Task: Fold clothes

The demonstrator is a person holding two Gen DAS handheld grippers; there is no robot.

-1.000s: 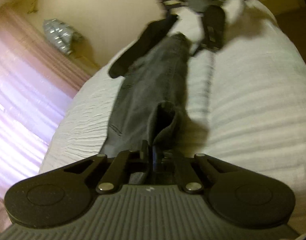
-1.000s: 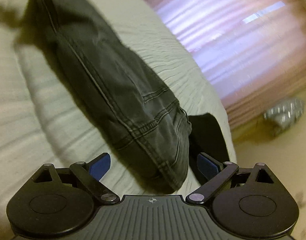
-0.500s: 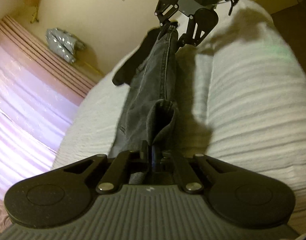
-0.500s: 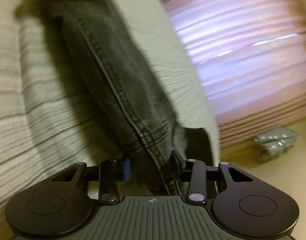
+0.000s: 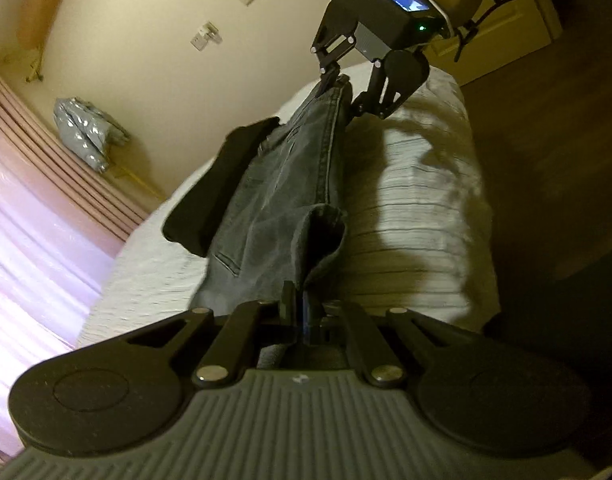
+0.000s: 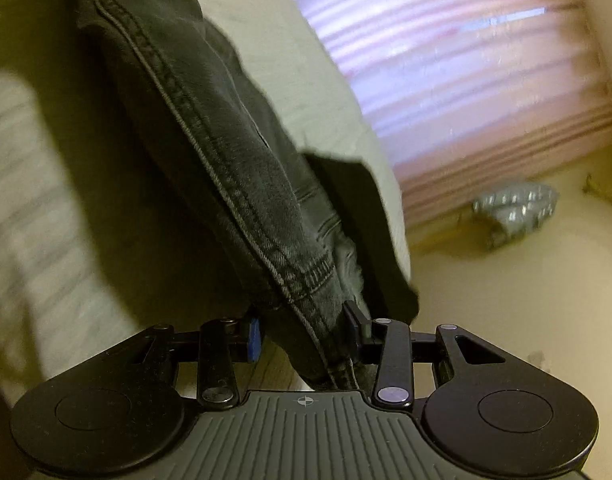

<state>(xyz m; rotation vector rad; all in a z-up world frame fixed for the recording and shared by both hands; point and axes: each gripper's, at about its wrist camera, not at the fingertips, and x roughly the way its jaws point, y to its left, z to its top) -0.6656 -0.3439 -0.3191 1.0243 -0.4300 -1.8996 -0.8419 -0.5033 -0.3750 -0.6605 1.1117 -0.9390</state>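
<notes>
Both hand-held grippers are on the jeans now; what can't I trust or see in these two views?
- Left hand-held gripper pads, left wrist view: buried in the jeans cuff.
- Black garment, both views: partly under the jeans, type unclear.
- Bed, right wrist view: motion-blurred and shadowed.
- Right hand-held gripper grip depth: the denim hides the pad contact.
- Silver bundle by the curtain: too small to identify.

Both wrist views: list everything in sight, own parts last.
jeans: one, dark grey, held stretched above the bed between the two grippers.
dark cloth: one, black, on the bed beside the jeans.
bed cover: one, white, ribbed, under the jeans.
curtain: one, pink, along the wall.
silver bag: one, on the floor by the curtain.
wall plates: two, white, on the cream wall.
left gripper: black, jaws shut on one end.
right gripper: black, jaws shut on the hem.
</notes>
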